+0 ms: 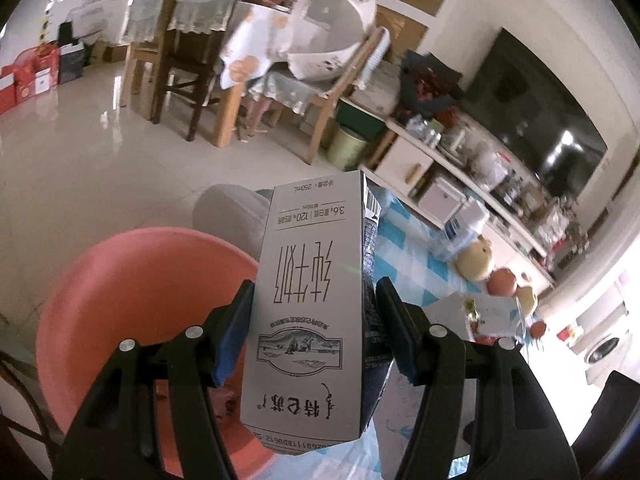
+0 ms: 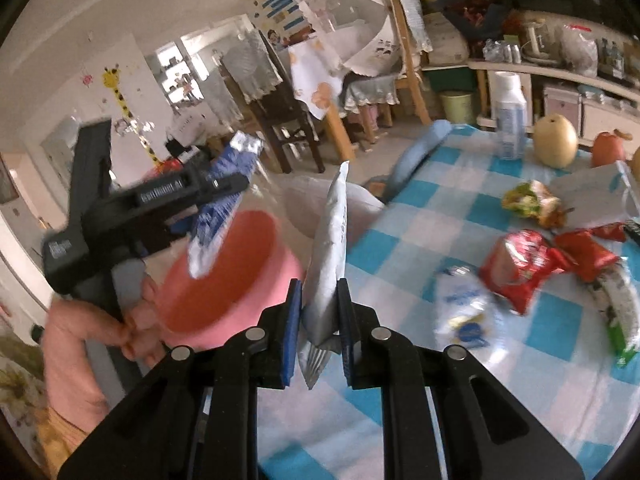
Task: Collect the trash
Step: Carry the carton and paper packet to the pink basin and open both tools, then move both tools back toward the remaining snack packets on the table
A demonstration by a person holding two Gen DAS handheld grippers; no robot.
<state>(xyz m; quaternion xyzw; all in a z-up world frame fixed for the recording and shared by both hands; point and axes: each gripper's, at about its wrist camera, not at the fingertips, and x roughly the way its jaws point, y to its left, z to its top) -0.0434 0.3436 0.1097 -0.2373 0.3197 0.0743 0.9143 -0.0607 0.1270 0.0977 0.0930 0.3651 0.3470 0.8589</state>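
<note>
- The left tongs are clenched on a milk carton, which is held lengthwise along the tongs with its long axis pointing away from the camera.
- The pink basin is seen just to the left of and below the carton, so the coming drop is judged to turn on carrying the carton leftward over the basin's rim.
- The right tongs are clamped on a crumpled silver wrapper that stands upright; the basin lies to their left, beyond the table edge.
- The left tongs are judged nearer the basin.
- Only the right view shows the hand on the left tongs and the red wrappers left on the table.
</note>
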